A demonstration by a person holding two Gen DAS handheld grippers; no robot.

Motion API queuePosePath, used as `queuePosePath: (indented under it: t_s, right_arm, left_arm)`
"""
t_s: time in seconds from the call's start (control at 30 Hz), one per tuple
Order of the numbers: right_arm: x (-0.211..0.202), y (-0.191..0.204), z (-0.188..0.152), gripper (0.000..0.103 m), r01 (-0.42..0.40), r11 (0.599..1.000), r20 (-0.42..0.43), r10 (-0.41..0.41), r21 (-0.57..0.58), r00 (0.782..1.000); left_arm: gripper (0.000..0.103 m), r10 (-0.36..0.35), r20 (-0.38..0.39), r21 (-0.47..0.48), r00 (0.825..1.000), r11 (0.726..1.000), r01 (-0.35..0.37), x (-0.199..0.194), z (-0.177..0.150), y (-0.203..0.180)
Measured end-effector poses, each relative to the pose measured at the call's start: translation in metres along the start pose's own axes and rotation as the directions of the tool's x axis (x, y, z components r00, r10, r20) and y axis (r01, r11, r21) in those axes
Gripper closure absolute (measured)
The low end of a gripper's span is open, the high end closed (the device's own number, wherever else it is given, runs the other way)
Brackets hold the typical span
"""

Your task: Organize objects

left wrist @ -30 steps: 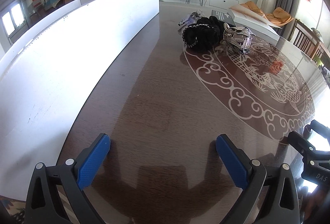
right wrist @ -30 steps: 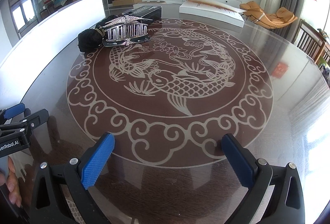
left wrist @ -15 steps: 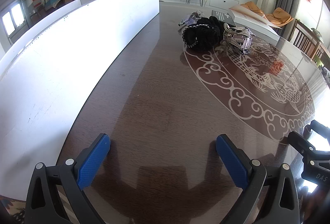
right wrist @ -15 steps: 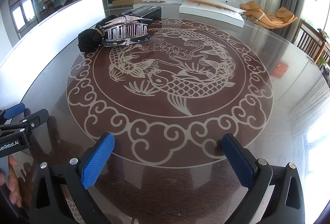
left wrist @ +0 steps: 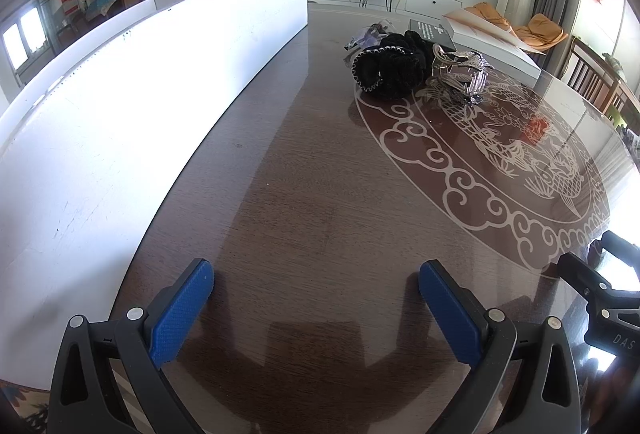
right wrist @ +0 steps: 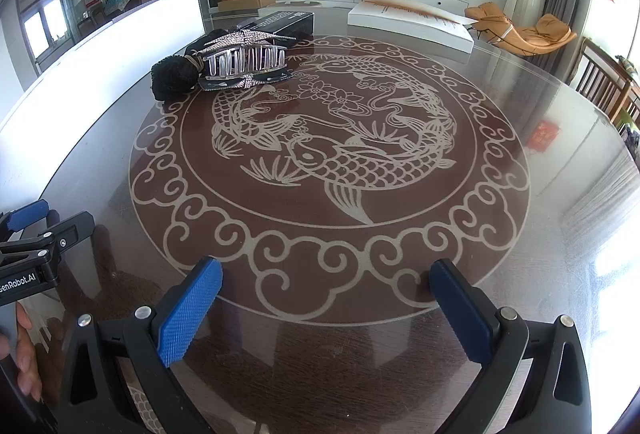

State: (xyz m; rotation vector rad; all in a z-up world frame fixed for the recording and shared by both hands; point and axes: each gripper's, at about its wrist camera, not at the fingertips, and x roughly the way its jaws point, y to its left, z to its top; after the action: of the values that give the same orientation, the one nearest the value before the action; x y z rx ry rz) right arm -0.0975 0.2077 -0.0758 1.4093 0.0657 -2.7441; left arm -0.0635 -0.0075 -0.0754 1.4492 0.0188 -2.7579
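Observation:
A black scrunchie [left wrist: 390,68] lies at the far side of the glass-topped table [left wrist: 320,194], touching a silver rhinestone hair claw [left wrist: 460,72] on its right. Both also show in the right wrist view, the scrunchie [right wrist: 174,78] left of the claw [right wrist: 244,60]. A black box [right wrist: 280,22] lies behind them; it also shows in the left wrist view [left wrist: 432,32]. My left gripper [left wrist: 316,298] is open and empty, low over the near table edge. My right gripper [right wrist: 326,298] is open and empty beside it, far from the objects.
A tall white board [left wrist: 120,94] stands along the table's left side. A white flat box [right wrist: 408,22] lies at the far edge. A clear plastic wrapper [left wrist: 366,36] sits behind the scrunchie. Wooden chairs [right wrist: 604,86] stand to the right.

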Motion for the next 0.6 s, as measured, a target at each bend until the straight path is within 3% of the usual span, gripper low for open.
queuePosePath:
  t_s: [0.4, 0.6]
  right_arm:
    - [0.0, 0.0, 0.0, 0.0, 0.0, 1.0, 0.0, 0.0, 0.0, 1.0]
    - [0.0, 0.0, 0.0, 0.0, 0.0, 1.0, 0.0, 0.0, 0.0, 1.0]
  left_arm:
    - [0.0, 0.002, 0.0, 0.0, 1.0, 1.0, -0.002, 0.0, 0.0, 0.002]
    - [0.0, 0.039, 0.0, -0.058, 0.999, 0.998, -0.039, 0.001, 0.001, 0.016]
